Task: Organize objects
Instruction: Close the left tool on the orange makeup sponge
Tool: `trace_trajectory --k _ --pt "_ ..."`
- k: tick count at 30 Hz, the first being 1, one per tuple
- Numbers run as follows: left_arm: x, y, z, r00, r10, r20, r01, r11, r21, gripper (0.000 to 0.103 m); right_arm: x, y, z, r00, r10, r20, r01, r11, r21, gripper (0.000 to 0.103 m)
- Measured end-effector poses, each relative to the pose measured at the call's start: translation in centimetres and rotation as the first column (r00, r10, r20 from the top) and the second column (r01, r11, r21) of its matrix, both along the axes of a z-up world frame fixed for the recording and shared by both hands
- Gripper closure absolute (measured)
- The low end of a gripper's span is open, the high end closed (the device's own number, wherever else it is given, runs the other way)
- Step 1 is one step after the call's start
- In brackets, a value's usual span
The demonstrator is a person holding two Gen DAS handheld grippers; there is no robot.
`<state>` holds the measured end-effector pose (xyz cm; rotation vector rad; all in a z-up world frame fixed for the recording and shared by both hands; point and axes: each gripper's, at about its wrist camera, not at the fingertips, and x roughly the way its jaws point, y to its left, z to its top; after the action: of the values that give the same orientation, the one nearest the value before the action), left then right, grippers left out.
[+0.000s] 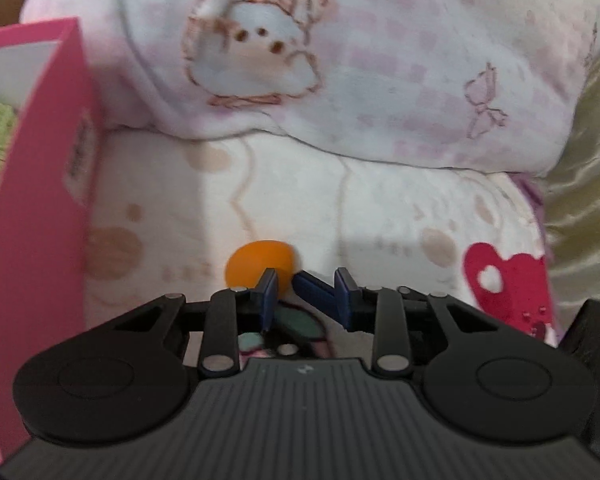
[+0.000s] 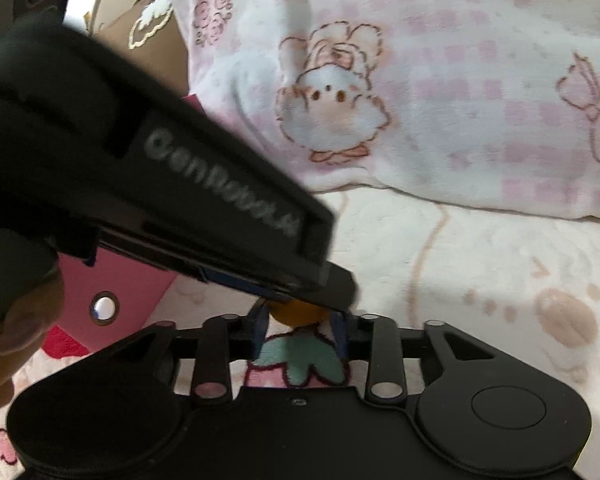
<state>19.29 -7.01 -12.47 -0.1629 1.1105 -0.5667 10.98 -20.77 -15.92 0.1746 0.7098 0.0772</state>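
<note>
My left fingers, narrowly spread and empty, sit just near-right of the orange ball; my right fingers flank it.

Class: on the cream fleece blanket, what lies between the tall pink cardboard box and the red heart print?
One small orange ball, by the left gripper, resting on the blanket. The left wrist view shows it.

Cream fleece blanket with paw prints, pink checked bunny-print fleece pillow behind it, olive satin fabric right of the blanket
</note>
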Motion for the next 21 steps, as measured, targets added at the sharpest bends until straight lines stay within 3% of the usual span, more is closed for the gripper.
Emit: trace_trajectory --k 2,6,8,10,15,19,21 --pt "-0.3 -0.3 0.0 1.0 -0.002 -0.008 0.002 1.0 -0.006 0.073 0.1 -0.1 -0.2 1.0 -0.03 0.007 0.03 0.999 -0.013 0.049" --pt "-0.8 -0.5 0.1 1.0 -0.012 0.004 0.012 1.0 -0.001 0.074 0.1 -0.7 -0.7 0.998 -0.053 0.026 0.052 0.998 0.022 0.044" --pt "-0.8 -0.3 0.0 1.0 -0.009 0.002 0.009 1.0 -0.019 0.074 0.0 -0.8 -0.8 0.998 -0.053 0.038 0.052 0.998 0.024 0.046" --pt "-1.0 0.0 0.3 1.0 -0.011 0.01 0.012 0.999 -0.038 0.074 0.0 -1.0 -0.8 0.998 -0.046 0.041 0.044 0.998 0.047 0.056" --pt "-0.8 1.3 0.8 0.999 0.014 0.038 -0.01 0.995 -0.098 0.074 -0.2 -0.8 -0.5 0.999 -0.03 0.037 0.029 0.999 0.036 0.058" --pt "-0.7 1.5 0.7 0.997 0.021 0.073 -0.018 0.999 -0.044 0.073 -1.4 -1.0 0.2 1.0 -0.014 0.012 0.013 0.999 0.037 0.065" --pt "-1.0 1.2 0.4 0.996 0.0 0.084 0.002 1.0 -0.021 0.068 -2.2 -1.1 0.6 1.0 0.016 -0.002 -0.016 1.0 0.002 0.065"
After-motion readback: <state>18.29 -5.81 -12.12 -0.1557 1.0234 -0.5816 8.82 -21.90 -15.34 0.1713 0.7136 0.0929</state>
